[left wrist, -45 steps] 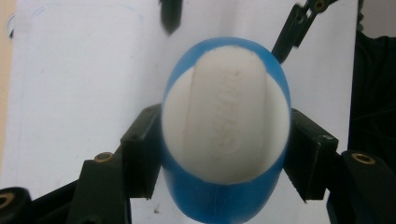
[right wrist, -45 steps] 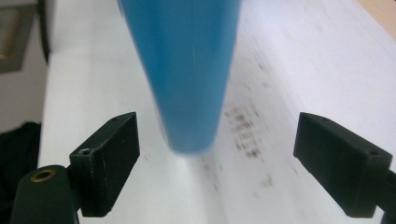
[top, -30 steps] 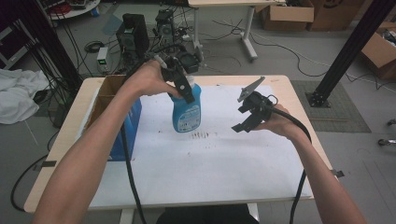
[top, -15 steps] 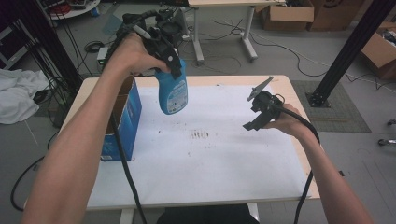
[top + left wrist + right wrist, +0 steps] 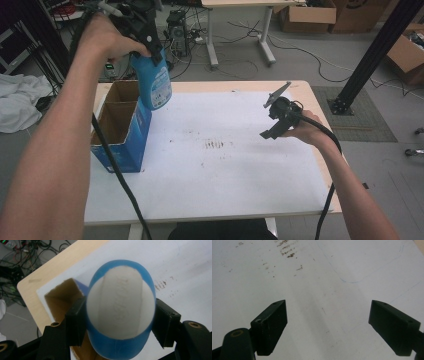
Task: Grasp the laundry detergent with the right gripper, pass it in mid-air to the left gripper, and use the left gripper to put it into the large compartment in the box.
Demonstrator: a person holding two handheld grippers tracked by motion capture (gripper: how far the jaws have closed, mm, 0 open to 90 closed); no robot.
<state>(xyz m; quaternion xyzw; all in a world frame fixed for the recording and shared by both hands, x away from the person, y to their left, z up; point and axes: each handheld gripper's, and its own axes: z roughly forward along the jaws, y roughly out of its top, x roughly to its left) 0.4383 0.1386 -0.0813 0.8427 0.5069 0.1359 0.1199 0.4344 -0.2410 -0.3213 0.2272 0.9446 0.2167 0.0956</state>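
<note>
Hanging clamped by its top in the left gripper [image 5: 150, 42], the blue bottle [image 5: 154, 82] with white label, above the open cardboard box [image 5: 118, 123] at the table's [image 5: 320, 95] left edge. Looking lifted but not yet lowered inside; dropping and releasing probably remaining. Waiting wide open and empty over the white sheet [image 5: 225, 165], the right gripper [image 5: 272, 117].

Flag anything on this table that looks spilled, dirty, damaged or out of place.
The white sheet covering the table carries a patch of small dark specks near its middle, like dried stains or crumbs; they also show in the right gripper view. Nothing is spilled or tipped: the open cardboard box stands upright at the left edge, and the blue bottle is held above it.
</note>
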